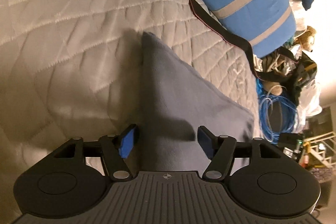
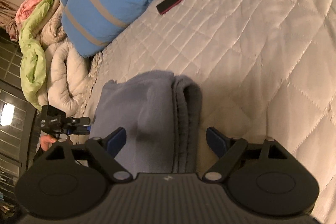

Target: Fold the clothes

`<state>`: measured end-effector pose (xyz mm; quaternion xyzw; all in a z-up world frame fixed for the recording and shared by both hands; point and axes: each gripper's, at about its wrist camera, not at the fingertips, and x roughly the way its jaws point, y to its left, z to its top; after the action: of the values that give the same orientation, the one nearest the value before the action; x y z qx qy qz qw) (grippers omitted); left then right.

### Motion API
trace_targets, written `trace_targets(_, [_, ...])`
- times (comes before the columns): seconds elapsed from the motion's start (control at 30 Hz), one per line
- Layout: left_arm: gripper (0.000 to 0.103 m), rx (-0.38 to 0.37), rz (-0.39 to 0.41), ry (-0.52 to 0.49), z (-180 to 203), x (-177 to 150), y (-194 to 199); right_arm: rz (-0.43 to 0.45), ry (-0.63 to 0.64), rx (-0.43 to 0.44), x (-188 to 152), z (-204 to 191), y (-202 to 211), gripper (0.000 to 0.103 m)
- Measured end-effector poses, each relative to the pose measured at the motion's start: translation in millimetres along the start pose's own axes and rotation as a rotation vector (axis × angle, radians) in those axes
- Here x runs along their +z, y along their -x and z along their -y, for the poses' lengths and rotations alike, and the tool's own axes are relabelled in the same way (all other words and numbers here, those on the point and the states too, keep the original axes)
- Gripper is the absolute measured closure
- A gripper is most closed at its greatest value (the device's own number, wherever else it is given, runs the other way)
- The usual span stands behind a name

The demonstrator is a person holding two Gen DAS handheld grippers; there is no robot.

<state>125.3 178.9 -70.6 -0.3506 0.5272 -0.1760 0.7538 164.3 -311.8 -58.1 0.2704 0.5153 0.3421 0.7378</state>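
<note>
Both grippers, left (image 1: 166, 140) and right (image 2: 166, 140), are held spread and empty over the folded garment (image 2: 147, 110). Its stacked layers could be dragged apart if only the top one were pinched.

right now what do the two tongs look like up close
Both the left tongs and right tongs are matte black, with blue pads on the fingers, silver pivot pins, round side discs and a ribbed grey base plate bearing a small crosshair mark.

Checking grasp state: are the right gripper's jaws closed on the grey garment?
No: the right gripper has its jaws spread wide above the folded grey garment, gripping nothing.
</note>
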Motion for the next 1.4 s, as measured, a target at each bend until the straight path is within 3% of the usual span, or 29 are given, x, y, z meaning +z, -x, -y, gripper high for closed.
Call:
trace_targets(0.2, [0.030, -0.063, -0.011, 0.059, -7, -14, -5, -0.047, 0.023, 0.020, -8, -5, -6, 0.015])
trace_targets(0.27, [0.031, -0.084, -0.019, 0.076, -7, -16, -8, -0.045, 0.048, 0.004, -11, -9, -6, 0.028])
trace_targets(0.33, [0.033, -0.109, -0.047, 0.081, -6, -17, -12, -0.035, 0.052, -0.034, -12, -9, -5, 0.055])
trace_targets(0.37, [0.052, -0.089, -0.052, 0.072, -4, -19, -14, -0.028, 0.046, -0.035, -13, -9, -3, 0.058])
trace_targets(0.43, [0.075, -0.035, -0.051, 0.061, -1, -20, -14, 0.004, 0.071, -0.021, -13, -12, 4, 0.071])
trace_targets(0.53, [0.081, -0.028, -0.020, 0.019, 12, -16, -6, 0.066, 0.108, 0.000, -11, -20, 16, 0.074])
trace_targets(0.63, [0.081, -0.025, 0.035, -0.044, 32, -10, 8, 0.116, 0.099, 0.010, -3, -23, 21, 0.075])
trace_targets(0.9, [0.082, -0.013, 0.132, -0.090, 50, 17, 29, 0.197, 0.142, 0.013, 23, -38, 15, 0.076])
trace_targets(1.4, [0.083, -0.009, 0.228, -0.129, 72, 108, 44, 0.293, 0.162, 0.017, 107, -56, -2, 0.077])
